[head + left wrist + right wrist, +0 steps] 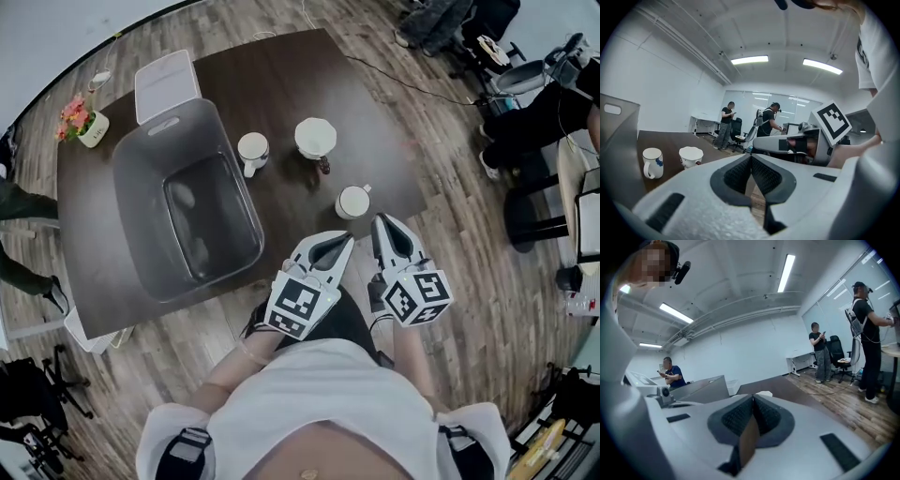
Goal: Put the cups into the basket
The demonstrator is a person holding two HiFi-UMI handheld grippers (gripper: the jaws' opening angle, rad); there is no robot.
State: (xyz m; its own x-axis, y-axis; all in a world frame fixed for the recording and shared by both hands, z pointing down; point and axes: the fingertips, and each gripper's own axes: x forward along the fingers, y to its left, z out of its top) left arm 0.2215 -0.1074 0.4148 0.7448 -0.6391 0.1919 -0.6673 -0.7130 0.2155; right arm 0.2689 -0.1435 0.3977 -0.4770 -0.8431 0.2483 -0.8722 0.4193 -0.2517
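Three white cups stand on the dark table [281,75]: a mug with a blue mark [252,150], a scalloped cup [315,138] and a plain cup [352,202] near the front edge. The grey basket [141,178] sits to their left, with nothing clearly visible inside. My left gripper [344,240] and right gripper [382,223] hover side by side at the table's near edge, just below the plain cup, both shut and empty. The left gripper view shows shut jaws [751,157], the mug [652,161] and the scalloped cup [691,156]. The right gripper [753,399] has a cup rim [763,393] just beyond it.
A white lidded box [167,84] stands behind the basket and a flower pot [84,122] sits on the table's far left corner. A seated person [544,112] and office chairs are at the right. People stand in the room beyond [725,124].
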